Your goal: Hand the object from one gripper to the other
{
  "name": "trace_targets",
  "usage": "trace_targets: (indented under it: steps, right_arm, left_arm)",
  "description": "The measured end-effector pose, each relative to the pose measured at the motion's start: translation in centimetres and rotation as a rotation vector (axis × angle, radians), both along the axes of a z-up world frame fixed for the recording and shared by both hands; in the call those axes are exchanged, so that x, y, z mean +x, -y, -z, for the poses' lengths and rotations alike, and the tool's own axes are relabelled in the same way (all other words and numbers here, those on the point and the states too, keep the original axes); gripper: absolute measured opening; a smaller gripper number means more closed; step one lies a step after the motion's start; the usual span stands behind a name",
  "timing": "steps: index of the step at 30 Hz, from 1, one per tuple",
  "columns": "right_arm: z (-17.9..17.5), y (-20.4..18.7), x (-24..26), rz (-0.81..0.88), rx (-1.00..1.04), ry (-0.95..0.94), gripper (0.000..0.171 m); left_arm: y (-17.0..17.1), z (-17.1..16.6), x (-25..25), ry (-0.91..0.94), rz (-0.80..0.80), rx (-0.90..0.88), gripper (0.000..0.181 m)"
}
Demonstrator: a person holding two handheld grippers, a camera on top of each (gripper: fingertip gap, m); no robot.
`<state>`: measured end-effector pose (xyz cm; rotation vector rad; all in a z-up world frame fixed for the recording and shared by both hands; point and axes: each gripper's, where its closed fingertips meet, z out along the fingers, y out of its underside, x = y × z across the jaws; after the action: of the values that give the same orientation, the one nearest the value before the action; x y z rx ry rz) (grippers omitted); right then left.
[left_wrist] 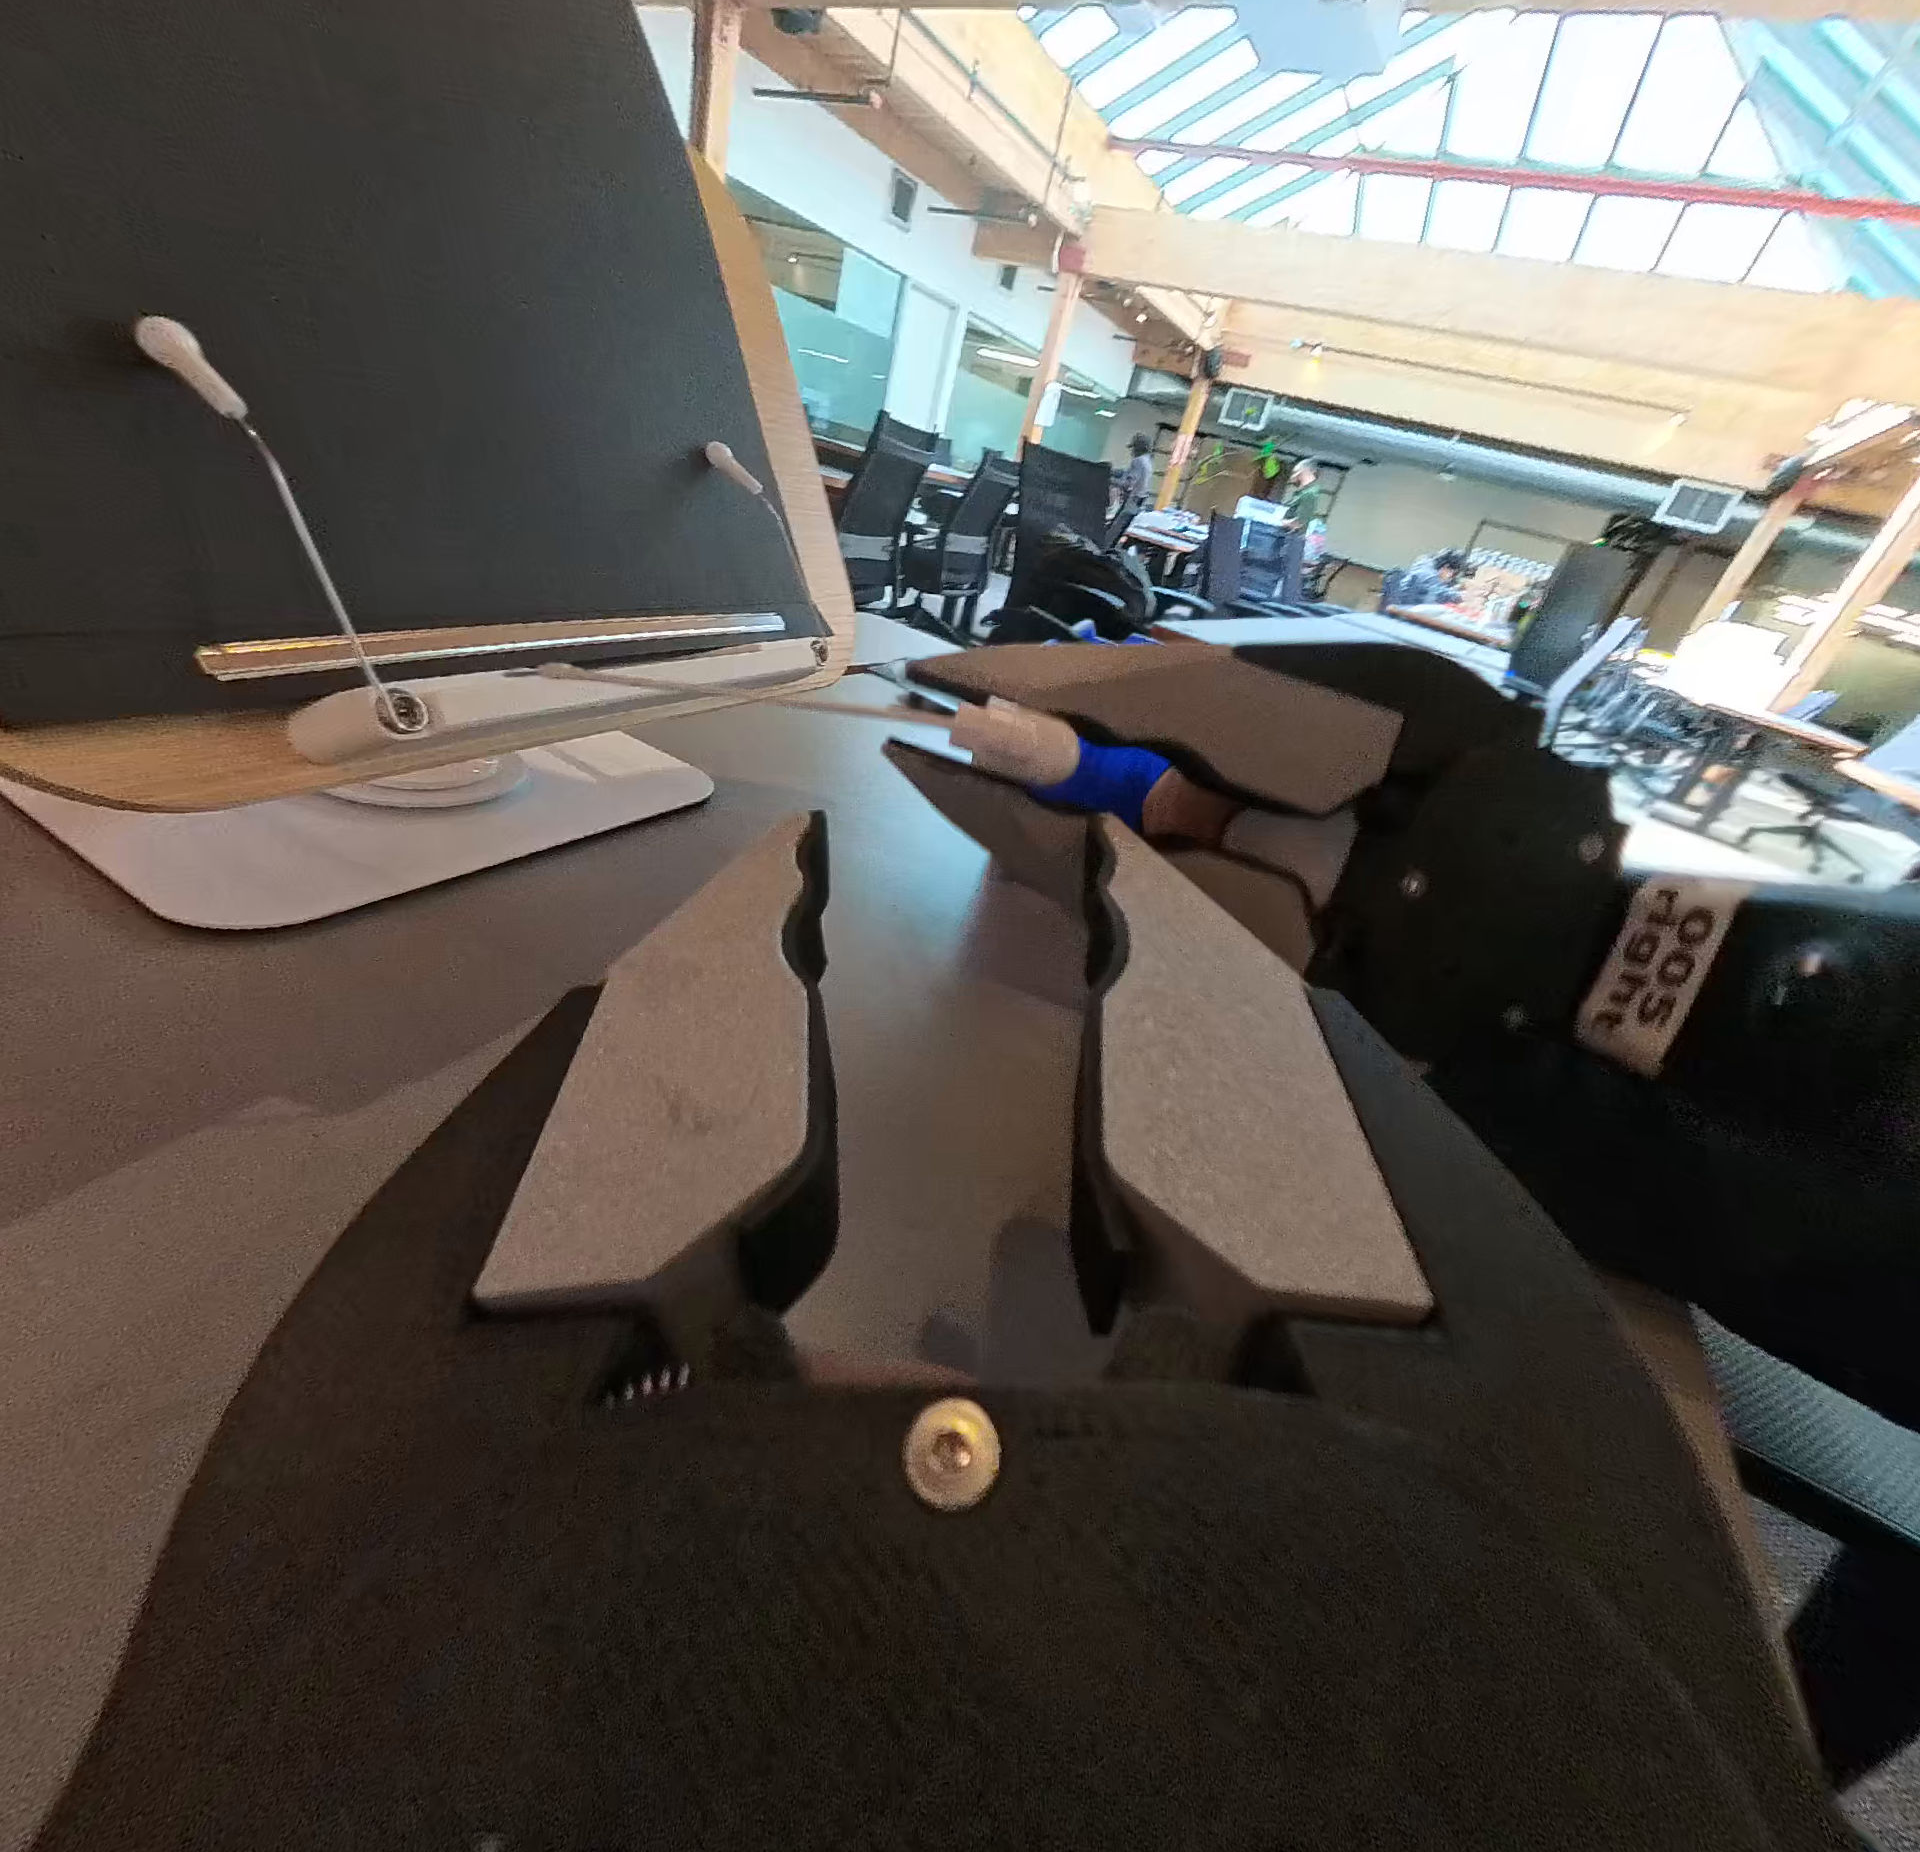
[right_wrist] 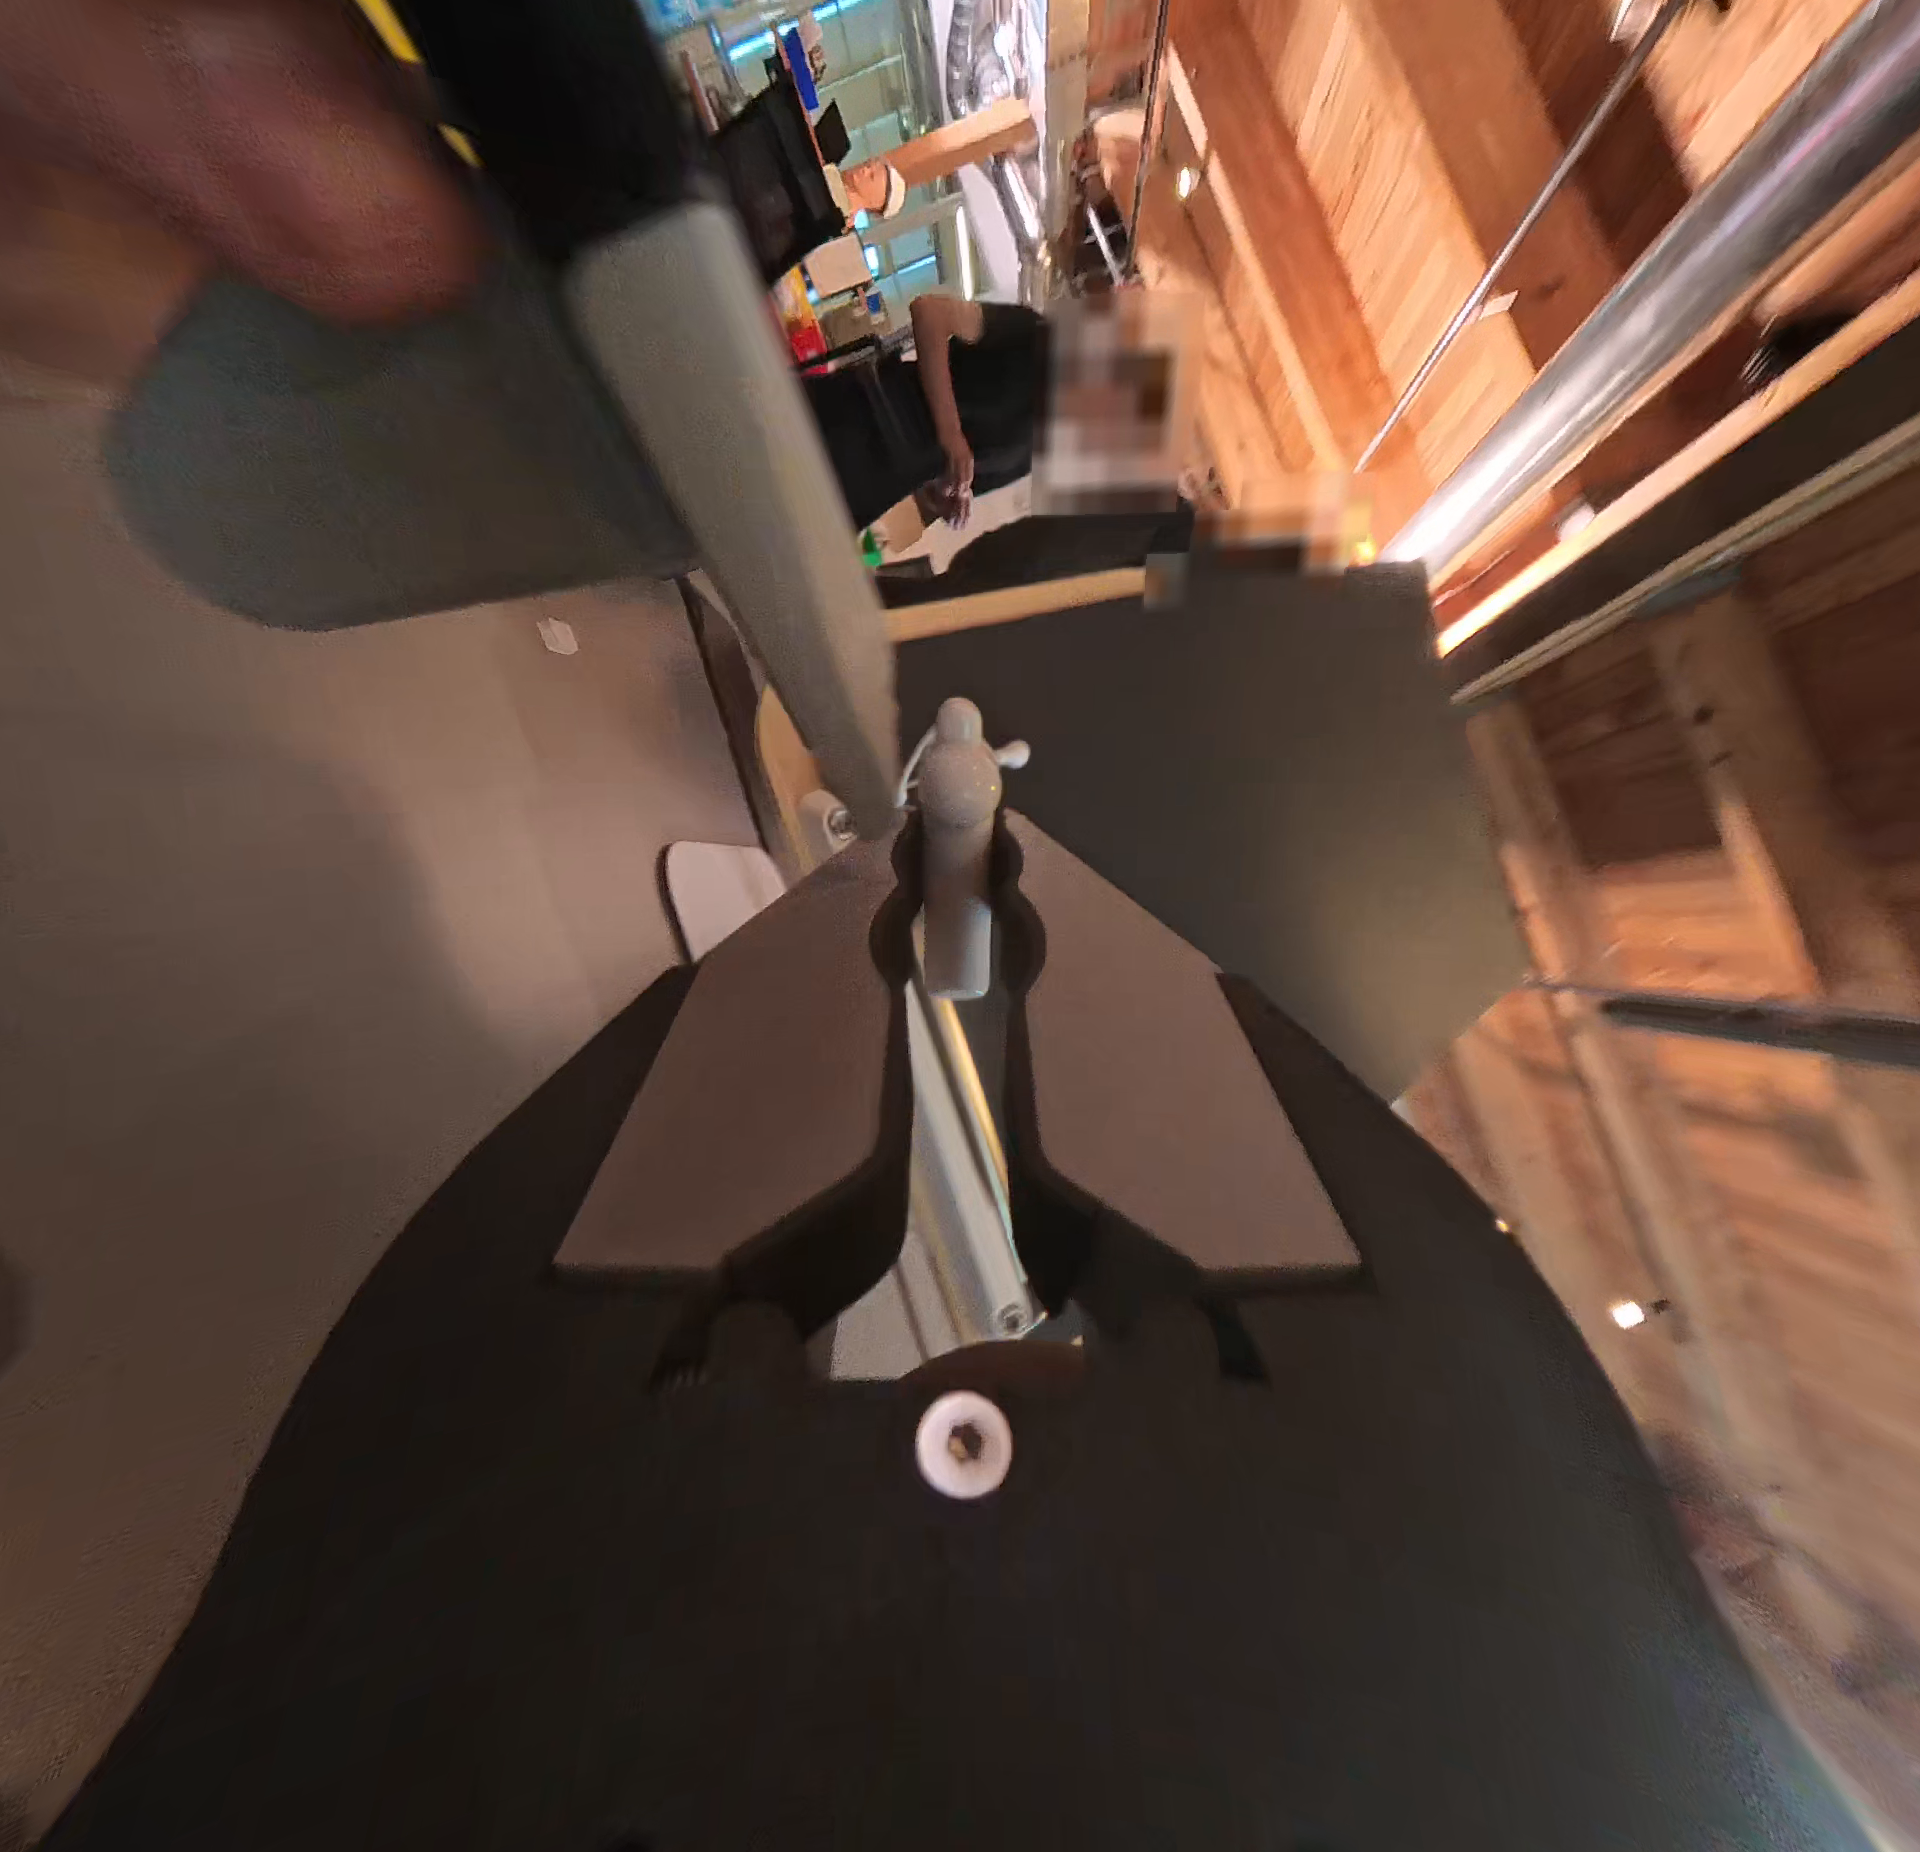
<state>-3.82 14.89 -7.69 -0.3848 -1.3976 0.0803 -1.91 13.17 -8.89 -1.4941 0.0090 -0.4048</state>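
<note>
A book stand (left_wrist: 364,244) with a black board, wooden frame and white base (left_wrist: 416,857) stands on a dark table (left_wrist: 260,1023). One of its wire page-holder arms (left_wrist: 727,688) is swung down to the right. My right gripper (left_wrist: 914,709) comes in from the right, turned on its side, and is shut on that arm's white rubber tip (left_wrist: 1013,734). The right wrist view shows the same tip (right_wrist: 956,763) pinched between the fingers of the right gripper (right_wrist: 954,836). My left gripper (left_wrist: 951,836) is open and empty, just below and in front of the right one; one of its fingers (right_wrist: 748,514) crosses the right wrist view.
Two other page-holder tips rest on the board, one at the left (left_wrist: 171,342) and one at the right (left_wrist: 732,467). A hand (right_wrist: 208,119) holds the left gripper. Office chairs (left_wrist: 1039,514), desks and people are far behind the table. The grippers are tip to tip, or close to it.
</note>
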Motion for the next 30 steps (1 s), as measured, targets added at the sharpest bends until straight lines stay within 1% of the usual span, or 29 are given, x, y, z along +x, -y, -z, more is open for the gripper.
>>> trace_targets:
  steps: [2, 3, 5, 8, 9, 16, 17, 19, 20, 22, 25, 26, 28, 30]
  right_arm:
    - [0.3, 1.0, -0.2, -0.004, 0.095, 0.004, 0.008]
    - [0.5, 1.3, -0.3, -0.006, 0.121, 0.008, 0.008]
    - [0.5, 1.8, -0.3, -0.009, 0.126, 0.002, 0.008]
    - [0.3, 2.3, 0.0, -0.041, 0.099, 0.000, 0.007]
    - [0.5, 2.3, 0.0, -0.050, 0.086, 0.013, 0.008]
    - [1.7, 2.2, -0.2, -0.095, -0.014, 0.075, 0.011]
    - [1.8, 2.3, -0.2, -0.108, -0.022, 0.080, 0.013]
    - [1.7, 2.0, 0.0, -0.124, -0.036, 0.073, 0.024]
    - [1.7, 1.9, 0.2, -0.131, -0.051, 0.079, 0.024]
    - [1.9, 1.5, 0.6, -0.155, -0.102, 0.103, 0.023]
    - [3.3, 1.3, 1.1, -0.214, -0.209, 0.217, 0.023]
    - [4.2, 1.3, 1.4, -0.234, -0.243, 0.283, 0.027]
    - [5.7, 1.6, 2.0, -0.292, -0.345, 0.392, 0.042]
    - [6.2, 1.3, 2.6, -0.324, -0.454, 0.453, 0.049]
  left_arm:
    - [0.2, -0.3, 0.2, 0.008, 0.016, 0.019, 0.048]
    - [0.3, -0.5, 0.3, 0.000, 0.019, 0.029, 0.044]
    - [0.5, -0.5, 0.3, -0.033, 0.004, 0.033, 0.035]
    - [0.9, -0.6, 0.6, -0.086, 0.005, 0.041, 0.033]
    - [1.1, -0.5, 0.6, -0.107, 0.005, 0.038, 0.022]
    - [0.8, 0.3, 0.2, -0.412, -0.149, 0.024, 0.022]
    - [0.8, 0.3, 0.0, -0.472, -0.187, 0.027, 0.022]
    - [0.8, 0.3, -0.5, -0.626, -0.282, 0.035, 0.022]
    - [0.9, 0.3, -0.7, -0.713, -0.328, 0.038, 0.023]
    - [0.9, 0.6, -0.6, -0.873, -0.388, 0.035, 0.022]
    - [0.8, 0.9, -0.1, -1.003, -0.399, 0.039, 0.023]
    - [0.8, 1.0, 0.1, -1.017, -0.388, 0.042, 0.023]
    - [1.0, 1.0, 0.7, -1.035, -0.346, 0.073, 0.023]
    - [1.5, 0.7, 1.1, -1.045, -0.316, 0.114, 0.022]
